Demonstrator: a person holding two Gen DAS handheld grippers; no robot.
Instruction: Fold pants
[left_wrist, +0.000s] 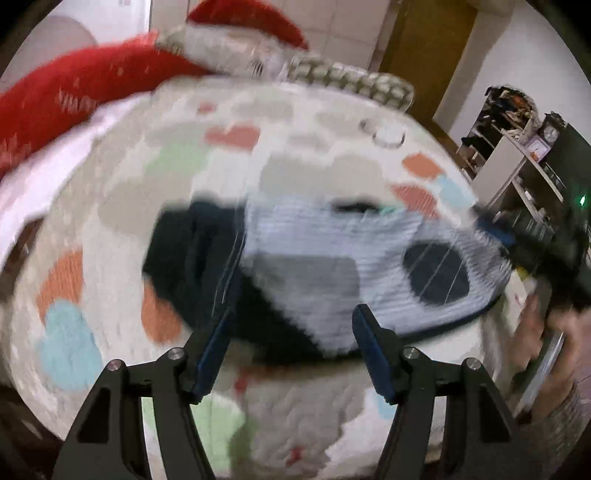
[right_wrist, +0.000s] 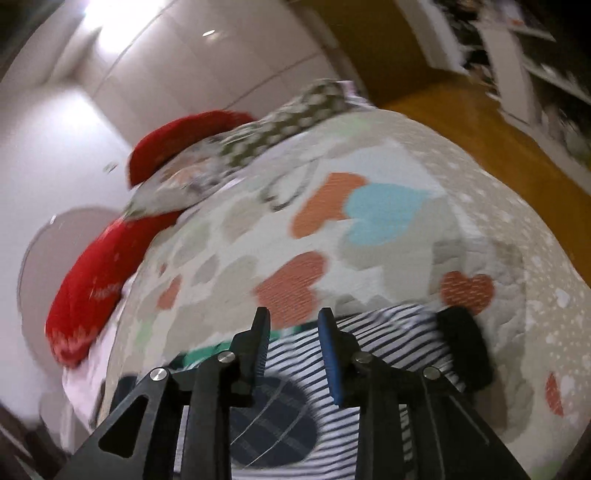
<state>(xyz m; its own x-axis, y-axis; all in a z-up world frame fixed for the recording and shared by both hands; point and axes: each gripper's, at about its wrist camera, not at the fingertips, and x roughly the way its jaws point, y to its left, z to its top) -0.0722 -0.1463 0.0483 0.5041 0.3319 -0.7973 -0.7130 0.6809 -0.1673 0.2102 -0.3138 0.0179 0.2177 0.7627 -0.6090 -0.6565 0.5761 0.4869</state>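
Observation:
The pants (left_wrist: 332, 258) are striped white and navy with a dark oval knee patch and a dark navy part at the left. They lie on a bed with a heart-patterned quilt (left_wrist: 122, 192). My left gripper (left_wrist: 291, 328) is open just above their near edge. My right gripper (right_wrist: 293, 325) is open over the striped pants (right_wrist: 388, 332), near the patch (right_wrist: 273, 424). It also shows at the right edge of the left wrist view (left_wrist: 495, 229), at the pants' right end. Both views are motion-blurred.
Red pillows (left_wrist: 74, 92) and a checked pillow (left_wrist: 351, 77) lie at the head of the bed. Shelves with clutter (left_wrist: 517, 147) stand to the right across a wooden floor (right_wrist: 480, 122). The person's hand (left_wrist: 546, 350) is at the right.

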